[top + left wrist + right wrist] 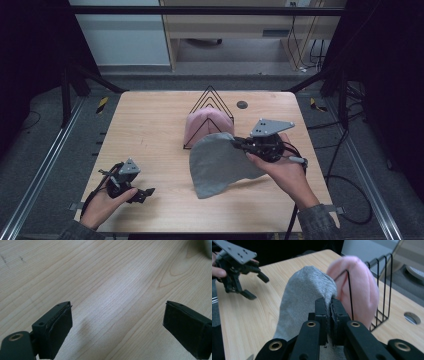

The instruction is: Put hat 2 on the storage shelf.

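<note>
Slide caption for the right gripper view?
Right gripper clamps grey cloth beside pink cloth in wire rack.

Table (150,130): pale wood, smooth, matt grain. Grey cap (220,162): soft knit cloth, matt, finely ribbed. Pink cap (202,125): fuzzy cloth. Rack (210,95): thin black wire, slight sheen. Right gripper (329,312): matt black plastic, brass-ringed screw holes.

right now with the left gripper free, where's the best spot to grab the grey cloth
Take the grey cloth at its lower free corner, coming from the left gripper's side, low over the table. The right gripper already pinches the top edge beside the pink cloth in the wire rack, so the lower part hangs loose and probably easiest to reach.
</note>
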Demonstrator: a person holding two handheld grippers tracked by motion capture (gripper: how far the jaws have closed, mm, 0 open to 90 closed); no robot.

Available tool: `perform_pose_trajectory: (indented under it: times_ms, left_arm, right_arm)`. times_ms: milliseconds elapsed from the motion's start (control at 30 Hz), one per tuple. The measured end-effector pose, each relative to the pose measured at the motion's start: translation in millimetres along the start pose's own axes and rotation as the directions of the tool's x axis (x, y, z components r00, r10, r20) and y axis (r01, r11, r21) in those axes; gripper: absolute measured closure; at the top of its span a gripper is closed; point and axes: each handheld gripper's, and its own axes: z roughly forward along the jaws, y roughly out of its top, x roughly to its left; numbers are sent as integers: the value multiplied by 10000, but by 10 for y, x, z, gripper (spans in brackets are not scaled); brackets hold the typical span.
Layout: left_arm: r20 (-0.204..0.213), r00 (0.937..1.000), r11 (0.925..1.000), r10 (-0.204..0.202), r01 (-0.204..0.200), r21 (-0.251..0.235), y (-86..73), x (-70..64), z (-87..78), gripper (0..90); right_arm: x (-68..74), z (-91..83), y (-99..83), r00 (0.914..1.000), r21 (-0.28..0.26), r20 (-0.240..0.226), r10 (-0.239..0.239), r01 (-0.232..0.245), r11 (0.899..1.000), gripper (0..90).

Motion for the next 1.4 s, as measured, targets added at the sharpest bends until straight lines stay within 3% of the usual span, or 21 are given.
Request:
perform_pose_trajectory:
  times_ms: [333,1200,1400]
  left_arm:
    - [63,10000,10000,32,-32,23,1,-6,1,82]
    - [186,9997,9995,130,-125,-292,78,-82,-38,102]
    - [174,9983,9977,560,-553,-389,232,-130,-95,103]
  right_arm:
    - [94,64,279,9990,-392,-371,-238,224,9990,858]
    - [193,76,725,9957,-467,-489,-789,766,9960,858]
    - [215,126,810,9939,-336,-576,-937,919,9952,859]
